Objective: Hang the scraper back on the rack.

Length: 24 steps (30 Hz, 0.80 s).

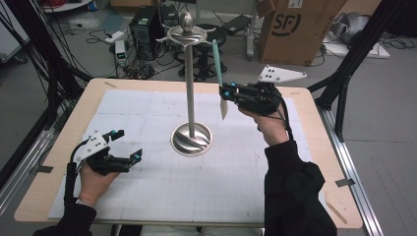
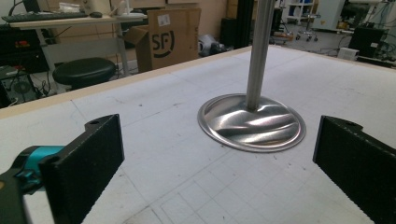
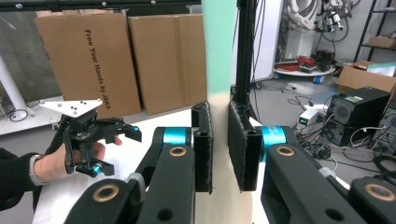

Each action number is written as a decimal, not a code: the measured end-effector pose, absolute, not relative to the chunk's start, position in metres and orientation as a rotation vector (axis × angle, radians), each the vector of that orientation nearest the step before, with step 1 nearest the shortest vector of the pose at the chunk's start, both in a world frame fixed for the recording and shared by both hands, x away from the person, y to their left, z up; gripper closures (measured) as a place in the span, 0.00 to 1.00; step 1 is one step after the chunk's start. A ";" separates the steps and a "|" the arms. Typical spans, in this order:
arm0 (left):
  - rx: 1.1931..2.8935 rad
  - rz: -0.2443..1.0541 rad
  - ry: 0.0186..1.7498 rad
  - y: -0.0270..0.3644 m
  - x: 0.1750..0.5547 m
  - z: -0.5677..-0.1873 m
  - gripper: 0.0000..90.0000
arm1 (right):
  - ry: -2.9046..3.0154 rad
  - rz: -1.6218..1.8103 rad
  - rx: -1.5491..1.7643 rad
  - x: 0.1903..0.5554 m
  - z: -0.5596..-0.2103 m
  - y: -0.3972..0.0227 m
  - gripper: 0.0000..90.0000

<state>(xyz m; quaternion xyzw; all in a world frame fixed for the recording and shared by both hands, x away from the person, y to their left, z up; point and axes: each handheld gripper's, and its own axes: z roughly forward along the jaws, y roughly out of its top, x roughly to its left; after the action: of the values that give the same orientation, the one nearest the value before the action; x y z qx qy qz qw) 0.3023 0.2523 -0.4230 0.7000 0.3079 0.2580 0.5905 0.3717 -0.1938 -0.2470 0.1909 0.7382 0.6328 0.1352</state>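
A tall steel stand [image 1: 190,88] with a round base [image 1: 192,139] and a hooked top [image 1: 187,32] rises from the middle of the white mat. My right gripper [image 1: 223,93] hovers just right of the pole, shut on a long utensil [image 1: 218,64] held upright, green handle up and cream tip [image 1: 224,109] down. In the right gripper view the pads [image 3: 203,144] press both sides of the utensil [image 3: 218,56]. My left gripper [image 1: 129,145] rests low at the front left, open and holding nothing, its jaws framing the stand's base [image 2: 252,123]. The left gripper [image 3: 123,149] also appears in the right gripper view.
A white grid mat [image 1: 147,187] covers the wooden table [image 1: 339,196]. Beyond the far edge stand a cardboard box [image 1: 295,29], a computer tower [image 1: 147,24] and cables on the floor. A black stool [image 2: 84,70] sits off the table.
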 end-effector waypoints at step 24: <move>1.635 0.598 0.713 0.252 0.302 -0.423 0.03 | 2.125 1.790 0.571 0.376 -0.253 -0.177 0.90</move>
<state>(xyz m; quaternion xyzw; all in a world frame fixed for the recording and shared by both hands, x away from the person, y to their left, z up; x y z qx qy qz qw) 0.3022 0.2520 -0.4231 0.7021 0.3062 0.2568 0.5894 0.3760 -0.1767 -0.2532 0.1991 0.7403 0.6239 0.1520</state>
